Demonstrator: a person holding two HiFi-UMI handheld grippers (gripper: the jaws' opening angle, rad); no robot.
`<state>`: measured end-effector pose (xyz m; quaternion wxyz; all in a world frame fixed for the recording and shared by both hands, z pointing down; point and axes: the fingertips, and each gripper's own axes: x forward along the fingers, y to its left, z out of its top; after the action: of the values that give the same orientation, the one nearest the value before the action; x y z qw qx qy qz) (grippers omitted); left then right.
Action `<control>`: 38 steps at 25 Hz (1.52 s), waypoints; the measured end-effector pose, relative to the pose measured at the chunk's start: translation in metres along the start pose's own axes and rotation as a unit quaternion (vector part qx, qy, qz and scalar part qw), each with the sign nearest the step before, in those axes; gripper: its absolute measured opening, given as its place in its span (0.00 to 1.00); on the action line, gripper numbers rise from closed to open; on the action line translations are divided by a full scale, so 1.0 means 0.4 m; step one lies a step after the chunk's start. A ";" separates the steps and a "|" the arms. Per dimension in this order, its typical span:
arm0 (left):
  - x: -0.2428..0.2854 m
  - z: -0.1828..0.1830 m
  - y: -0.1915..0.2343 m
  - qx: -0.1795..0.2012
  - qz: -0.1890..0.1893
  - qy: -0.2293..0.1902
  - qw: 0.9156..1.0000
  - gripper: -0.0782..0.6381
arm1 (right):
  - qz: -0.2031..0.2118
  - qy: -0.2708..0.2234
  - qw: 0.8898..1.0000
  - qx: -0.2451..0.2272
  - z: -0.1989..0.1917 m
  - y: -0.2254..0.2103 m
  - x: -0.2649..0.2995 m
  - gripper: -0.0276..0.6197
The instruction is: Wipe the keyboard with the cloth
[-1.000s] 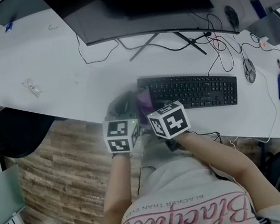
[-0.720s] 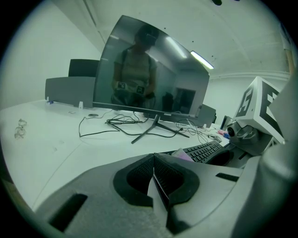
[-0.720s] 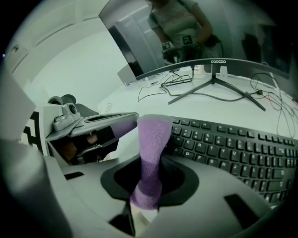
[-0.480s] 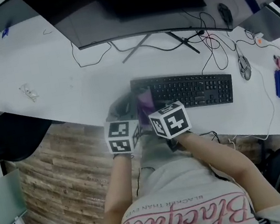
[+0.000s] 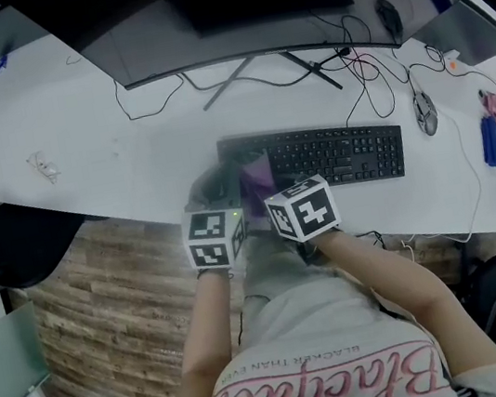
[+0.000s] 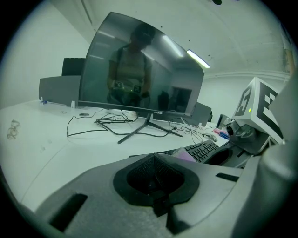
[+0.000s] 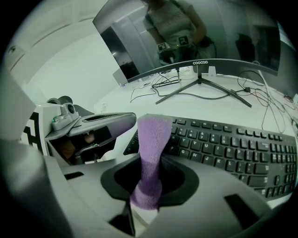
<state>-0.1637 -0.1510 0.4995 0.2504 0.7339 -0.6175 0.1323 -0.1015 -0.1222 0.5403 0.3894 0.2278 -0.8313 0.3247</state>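
The black keyboard (image 5: 326, 155) lies on the white desk (image 5: 125, 138) below the monitor. A purple cloth (image 5: 256, 182) hangs over the keyboard's left end, and my right gripper (image 5: 264, 190) is shut on it. In the right gripper view the cloth (image 7: 151, 153) stands up as a folded strip from my right gripper (image 7: 146, 197), with the keyboard (image 7: 233, 148) just beyond. My left gripper (image 5: 215, 187) is shut and holds nothing, close beside the right one at the keyboard's left edge. The left gripper view shows my left gripper (image 6: 156, 188), the keyboard (image 6: 201, 149) and a bit of cloth (image 6: 185, 156).
A wide curved monitor (image 5: 201, 31) on a splayed stand (image 5: 246, 75) stands behind the keyboard, with cables (image 5: 369, 78) trailing right. A mouse (image 5: 424, 111), a blue item (image 5: 490, 141) and a grey device (image 5: 465, 32) sit at the right. A plastic wrapper (image 5: 42, 165) lies far left.
Both grippers stay together at the keyboard's left end. In the head view the keyboard and desk have slid a little left and up, so the cloth now lies further onto the keys.
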 end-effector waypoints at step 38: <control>0.124 0.006 -0.266 0.028 -0.023 0.026 0.999 0.12 | -0.025 0.006 0.999 0.034 -0.083 -0.248 -0.155 0.18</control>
<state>-0.0505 -0.1822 0.5008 0.2485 0.7507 -0.5901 0.1628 0.0146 -0.1587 0.5432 0.3943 0.2593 -0.8117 0.3440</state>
